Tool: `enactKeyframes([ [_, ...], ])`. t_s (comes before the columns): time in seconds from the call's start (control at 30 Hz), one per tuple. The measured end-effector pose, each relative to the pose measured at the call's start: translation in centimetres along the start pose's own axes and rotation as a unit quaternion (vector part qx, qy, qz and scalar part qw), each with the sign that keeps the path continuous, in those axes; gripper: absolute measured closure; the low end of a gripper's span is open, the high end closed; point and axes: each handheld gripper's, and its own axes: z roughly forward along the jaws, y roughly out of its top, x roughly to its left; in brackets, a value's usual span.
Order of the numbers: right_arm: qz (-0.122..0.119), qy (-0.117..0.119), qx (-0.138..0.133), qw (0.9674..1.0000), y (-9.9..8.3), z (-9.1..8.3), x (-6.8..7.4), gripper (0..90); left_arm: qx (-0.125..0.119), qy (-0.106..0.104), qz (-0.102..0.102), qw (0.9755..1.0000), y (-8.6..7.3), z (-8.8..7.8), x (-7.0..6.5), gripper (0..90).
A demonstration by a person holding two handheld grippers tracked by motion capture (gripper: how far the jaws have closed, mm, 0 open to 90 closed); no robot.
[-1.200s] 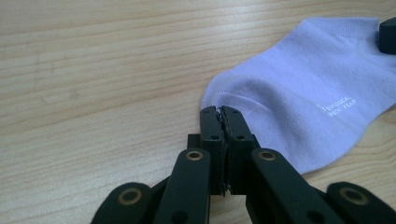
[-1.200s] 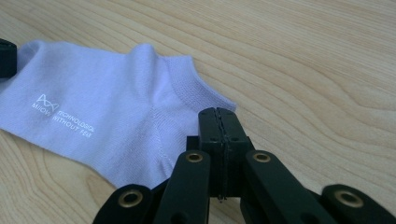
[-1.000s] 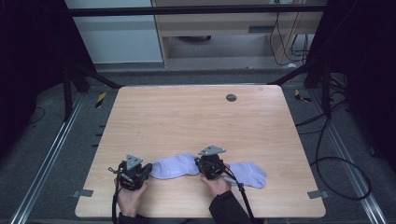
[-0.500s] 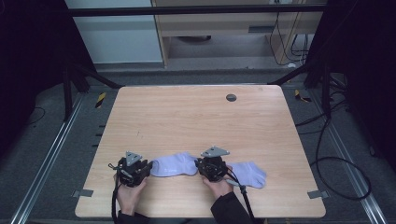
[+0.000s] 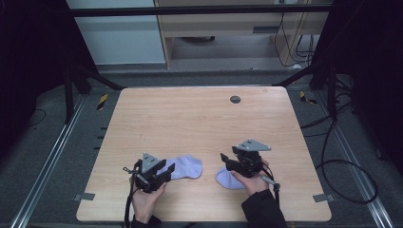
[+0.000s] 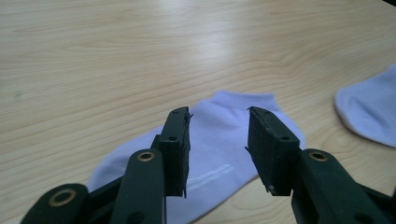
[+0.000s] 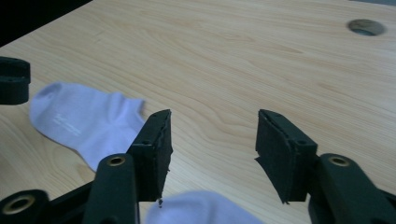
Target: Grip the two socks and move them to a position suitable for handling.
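Now two pale lilac ankle socks lie flat near the table's [image 5: 199, 118] front edge, apart from each other. The left sock [image 5: 186, 166] lies toward the front left, the right sock [image 5: 227, 178] toward the front right. The left gripper [image 5: 167, 169] and the right gripper [image 5: 223, 160] have just been opening; each stands open above its sock, gripping nothing.
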Motion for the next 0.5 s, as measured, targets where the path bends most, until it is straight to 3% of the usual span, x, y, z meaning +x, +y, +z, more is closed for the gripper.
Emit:
enactKeyframes([
  [0.2,0.008,-0.026,0.001,0.9996,-2.4,-3.5,-3.5,41.6,0.013,-0.035,0.027,0.9989,0.5,2.1,-3.7,56.5],
  [0.23,0.008,-0.026,0.001,0.9996,-2.4,-3.5,-3.5,41.6,0.013,-0.035,0.027,0.9989,0.5,2.1,-3.7,56.5],
  [0.3,0.01,-0.035,0.006,0.9993,-3.4,-4.5,-4.6,43.2,0.019,-0.045,0.039,0.9981,0.7,2.9,-5.2,56.8],
  [0.5,0.021,-0.047,0.009,0.9986,-5.0,-6.2,-6.3,45.9,0.023,-0.064,0.049,0.9965,1.1,4.0,-7.0,58.5],
])
